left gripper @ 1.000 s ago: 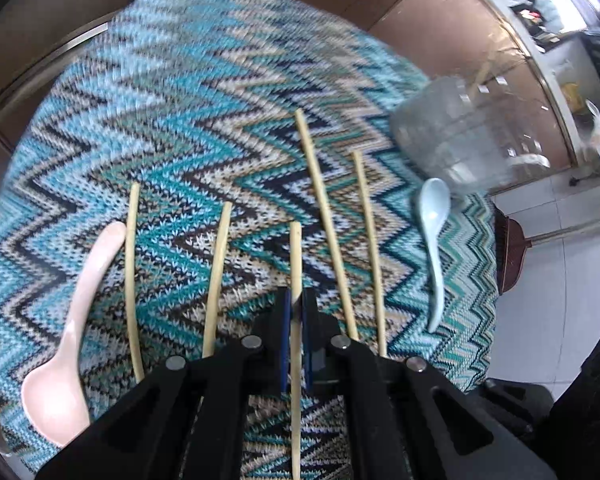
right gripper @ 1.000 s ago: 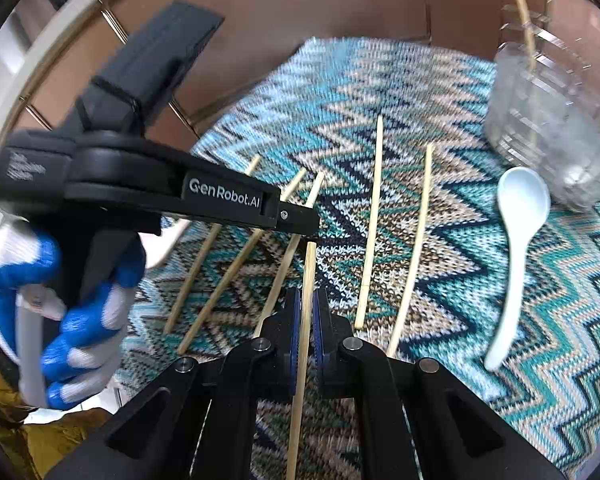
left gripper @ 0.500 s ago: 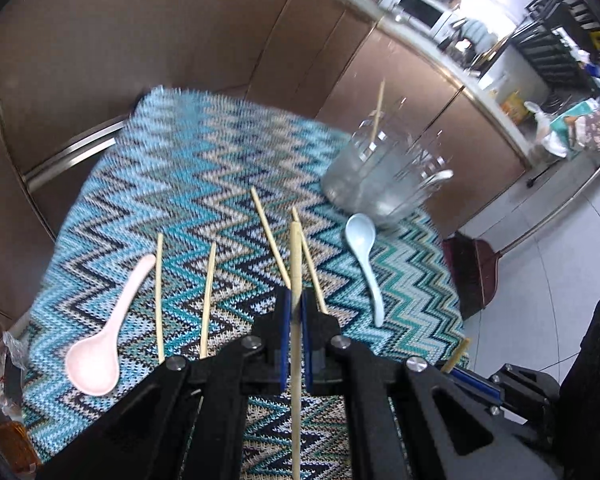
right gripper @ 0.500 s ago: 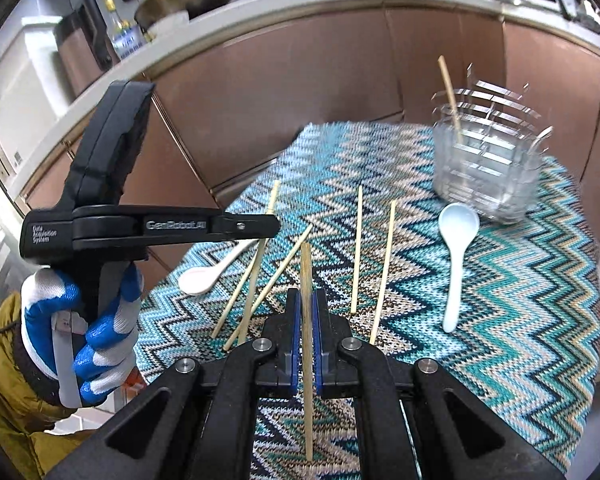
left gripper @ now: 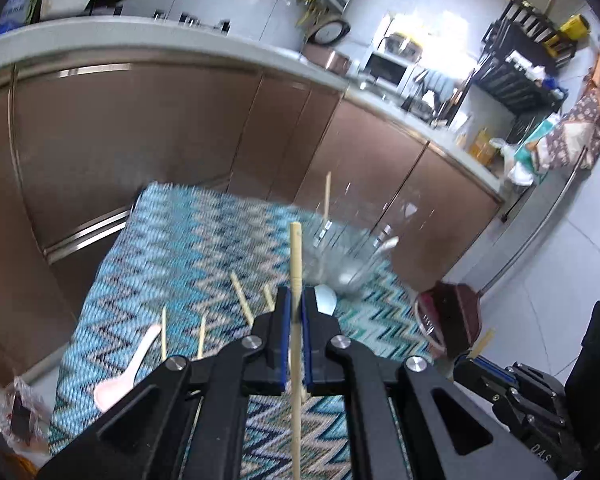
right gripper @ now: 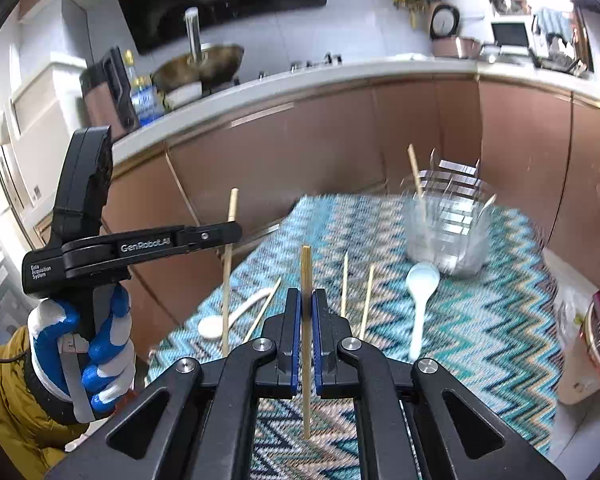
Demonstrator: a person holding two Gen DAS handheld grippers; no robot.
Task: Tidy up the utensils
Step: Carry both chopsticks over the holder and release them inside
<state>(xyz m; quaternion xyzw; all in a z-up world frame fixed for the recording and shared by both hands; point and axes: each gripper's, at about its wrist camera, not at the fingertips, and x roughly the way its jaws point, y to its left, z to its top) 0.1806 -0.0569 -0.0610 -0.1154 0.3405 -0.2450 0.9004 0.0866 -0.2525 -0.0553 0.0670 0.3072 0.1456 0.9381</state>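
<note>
Both grippers up off the cloth, each w/ one chopstick pinched.

Left gripper (left gripper: 295, 322) clamps a chopstick (left gripper: 295, 256); right gripper (right gripper: 306, 314) clamps another chopstick (right gripper: 306, 280). Clear holder (right gripper: 446, 228) at far right corner of zigzag cloth (right gripper: 480, 340), blue spoon (right gripper: 420, 300) just before it; pink spoon (left gripper: 128, 364) nr left edge.

Only readable stuff: "GenRobot.AI" along the left gripper (right gripper: 232, 236) arm, plus a small "Data Acquisition System" label on its body. Right gripper's body (left gripper: 540, 450) says "DAS".
</note>
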